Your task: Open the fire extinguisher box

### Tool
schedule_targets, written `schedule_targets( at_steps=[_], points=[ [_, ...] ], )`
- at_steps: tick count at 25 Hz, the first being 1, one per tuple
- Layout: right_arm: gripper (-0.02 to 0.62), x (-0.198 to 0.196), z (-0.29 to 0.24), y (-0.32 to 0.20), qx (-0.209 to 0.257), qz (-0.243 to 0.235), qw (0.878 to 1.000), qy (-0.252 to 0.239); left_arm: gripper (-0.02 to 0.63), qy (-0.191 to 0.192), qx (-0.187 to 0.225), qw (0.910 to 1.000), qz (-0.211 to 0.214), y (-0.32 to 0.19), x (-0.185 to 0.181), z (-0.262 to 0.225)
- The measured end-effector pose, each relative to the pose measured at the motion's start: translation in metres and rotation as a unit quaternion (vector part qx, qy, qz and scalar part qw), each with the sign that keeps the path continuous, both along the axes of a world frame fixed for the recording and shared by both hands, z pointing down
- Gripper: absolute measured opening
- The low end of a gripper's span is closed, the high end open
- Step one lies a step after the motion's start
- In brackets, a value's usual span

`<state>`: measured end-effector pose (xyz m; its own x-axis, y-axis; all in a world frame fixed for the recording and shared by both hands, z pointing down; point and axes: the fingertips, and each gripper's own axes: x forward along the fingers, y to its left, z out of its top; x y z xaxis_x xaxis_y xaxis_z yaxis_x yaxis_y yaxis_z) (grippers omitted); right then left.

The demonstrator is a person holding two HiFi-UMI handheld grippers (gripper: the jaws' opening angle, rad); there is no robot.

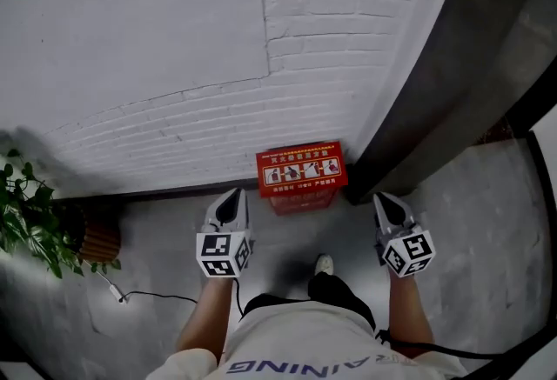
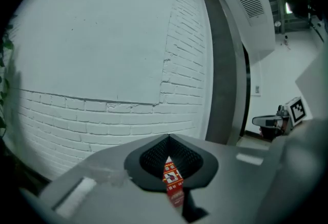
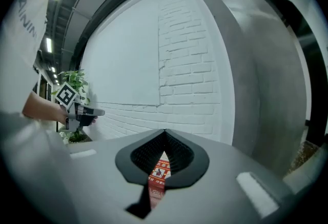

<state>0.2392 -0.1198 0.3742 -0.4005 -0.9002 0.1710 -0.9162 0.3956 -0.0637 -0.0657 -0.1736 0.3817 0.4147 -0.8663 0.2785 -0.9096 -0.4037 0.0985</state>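
The red fire extinguisher box (image 1: 301, 176) stood on the floor (image 1: 174, 239) against the white brick wall (image 1: 287, 100), just beside a dark pillar (image 1: 435, 91), its lid down. It looked like stiff sheet metal, probably heavy and unlikely to slide, with a smooth painted skin that thin tips could slip on. The front edge of the lid seemed the best place to hook or pinch. You held both arms forward, your left tongs (image 1: 230, 198) and right tongs (image 1: 388, 201) clenched on nothing, tipped slightly down, flanking the box and well short of it.
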Motion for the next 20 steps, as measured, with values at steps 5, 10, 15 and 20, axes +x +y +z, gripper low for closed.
schedule_targets(
  at_steps=[5, 10, 15, 20],
  points=[
    [0.005, 0.034, 0.01, -0.063, -0.02, -0.059, 0.998, 0.011, 0.003, -0.003, -0.007, 0.9982, -0.059, -0.032, 0.02, 0.007],
    [0.005, 0.038, 0.025, -0.104, -0.033, -0.088, 0.995, 0.011, 0.004, -0.004, -0.027, 0.9958, -0.087, -0.049, 0.021, 0.029],
    [0.005, 0.032, 0.053, -0.12, -0.045, -0.093, 0.995, 0.017, 0.005, -0.019, -0.036, 0.9958, -0.081, -0.063, 0.021, 0.061],
    [0.005, 0.03, 0.106, -0.125, -0.074, -0.098, 0.992, 0.023, 0.004, -0.036, -0.061, 0.9948, -0.074, -0.072, 0.021, 0.121]
  ],
)
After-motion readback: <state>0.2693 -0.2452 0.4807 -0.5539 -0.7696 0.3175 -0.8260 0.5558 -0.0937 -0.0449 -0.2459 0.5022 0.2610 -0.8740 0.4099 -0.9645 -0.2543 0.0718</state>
